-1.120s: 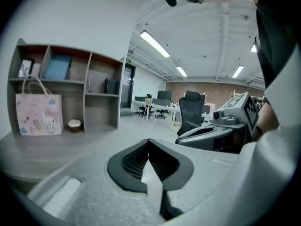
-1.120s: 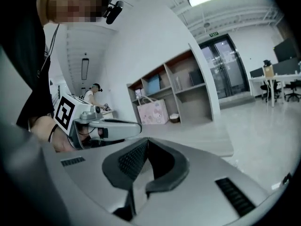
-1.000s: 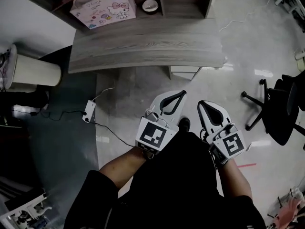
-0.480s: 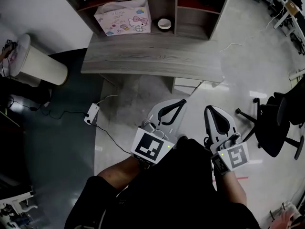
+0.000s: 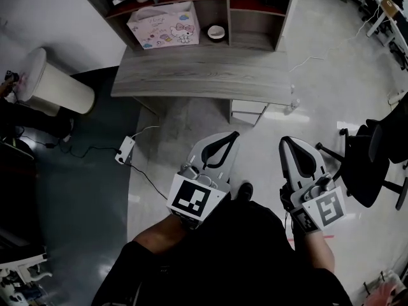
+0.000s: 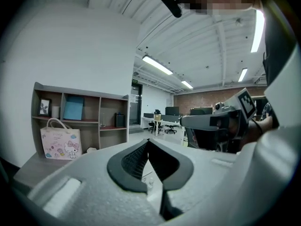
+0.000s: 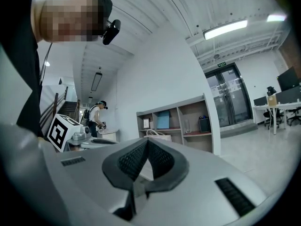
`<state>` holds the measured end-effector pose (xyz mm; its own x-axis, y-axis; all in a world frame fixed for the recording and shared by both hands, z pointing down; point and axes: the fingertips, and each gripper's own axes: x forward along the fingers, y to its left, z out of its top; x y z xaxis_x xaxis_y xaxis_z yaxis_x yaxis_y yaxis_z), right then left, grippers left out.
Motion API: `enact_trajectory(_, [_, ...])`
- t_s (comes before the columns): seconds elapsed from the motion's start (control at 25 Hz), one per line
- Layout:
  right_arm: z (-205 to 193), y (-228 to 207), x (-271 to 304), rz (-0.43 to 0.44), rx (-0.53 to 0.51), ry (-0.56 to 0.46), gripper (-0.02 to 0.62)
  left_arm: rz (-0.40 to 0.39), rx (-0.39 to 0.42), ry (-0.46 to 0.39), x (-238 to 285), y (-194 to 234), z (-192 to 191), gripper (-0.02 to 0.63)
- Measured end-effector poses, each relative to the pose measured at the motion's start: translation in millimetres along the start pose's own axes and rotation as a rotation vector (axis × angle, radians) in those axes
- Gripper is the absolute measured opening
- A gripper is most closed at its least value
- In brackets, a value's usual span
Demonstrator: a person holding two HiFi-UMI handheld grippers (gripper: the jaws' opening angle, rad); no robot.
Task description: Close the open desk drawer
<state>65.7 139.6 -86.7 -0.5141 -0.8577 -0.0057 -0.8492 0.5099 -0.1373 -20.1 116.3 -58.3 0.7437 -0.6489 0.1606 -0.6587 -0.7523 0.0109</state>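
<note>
Looking down in head view: drawer [image 5: 248, 111] pokes out under the right end of the desk [image 5: 204, 75]; left gripper [image 5: 231, 136] and right gripper [image 5: 285, 142] are well short of it. Left gripper view: jaws together, empty. Right gripper view: tips meet, nothing held.

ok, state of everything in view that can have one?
left gripper: jaws shut, empty.
right gripper: jaws shut, empty.
desk drawer: front juts past the desk edge, looks open.
gift bag: upright on the desk.
office chair: upright, nobody in it.
</note>
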Motion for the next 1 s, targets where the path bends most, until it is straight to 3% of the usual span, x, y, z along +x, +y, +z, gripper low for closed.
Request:
enact_trajectory(0.32, [-2.6,1.9,-1.6,-0.014,0.028,0.013,0.011,-0.057,0.084,-0.037,12.3,-25.9,18.6,0.008])
enact_trajectory(1.0, [-13.4,10.4,12.6,-0.007,0.001,0.035,0.011,-0.059,0.065,-0.033,8.2,-5.5,13.9,0.008])
